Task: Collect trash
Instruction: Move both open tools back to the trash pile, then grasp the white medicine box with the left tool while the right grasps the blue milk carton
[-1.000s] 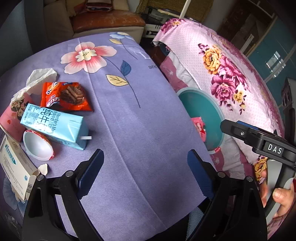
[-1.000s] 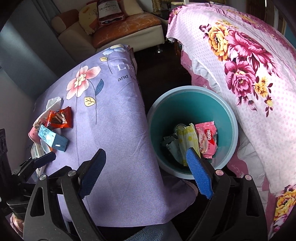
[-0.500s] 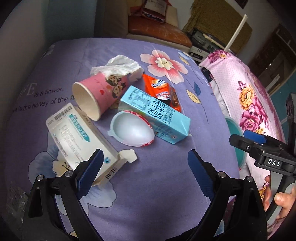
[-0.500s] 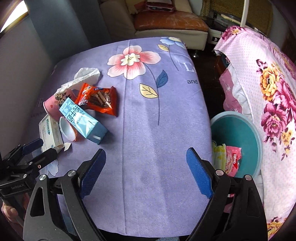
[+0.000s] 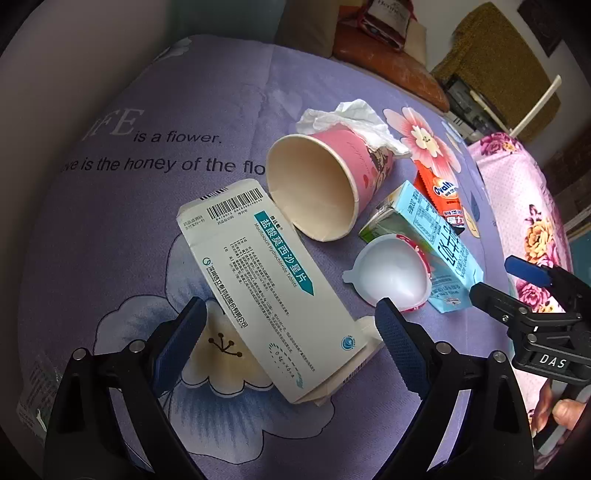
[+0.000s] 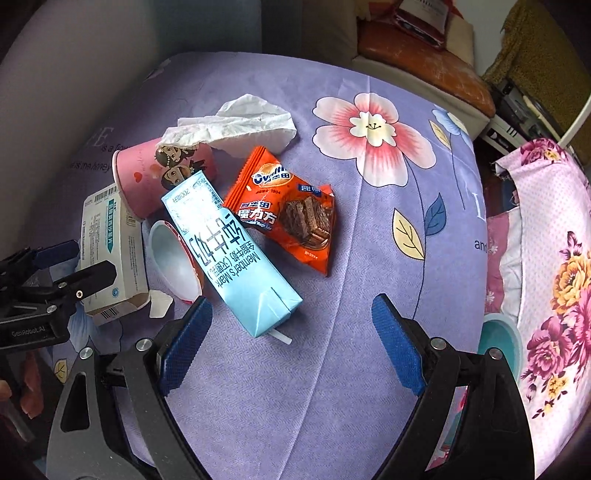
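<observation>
The surface [image 6: 369, 369] is covered with a purple cloth printed with big flowers, leaves and some English words. Behind it, at the far side, a brown leather sofa [image 6: 421, 51] stands with a cushion [image 6: 421, 14] on it. At the far right there is a mustard-yellow woven cover [image 5: 506, 66] over some furniture, and a white pole [image 5: 535, 103] leans near it. On the right, a pink bedspread [image 6: 554, 258] with magenta and yellow flowers hangs down. A pale wall [image 6: 74, 55] is on the far left. The light is soft daylight.
</observation>
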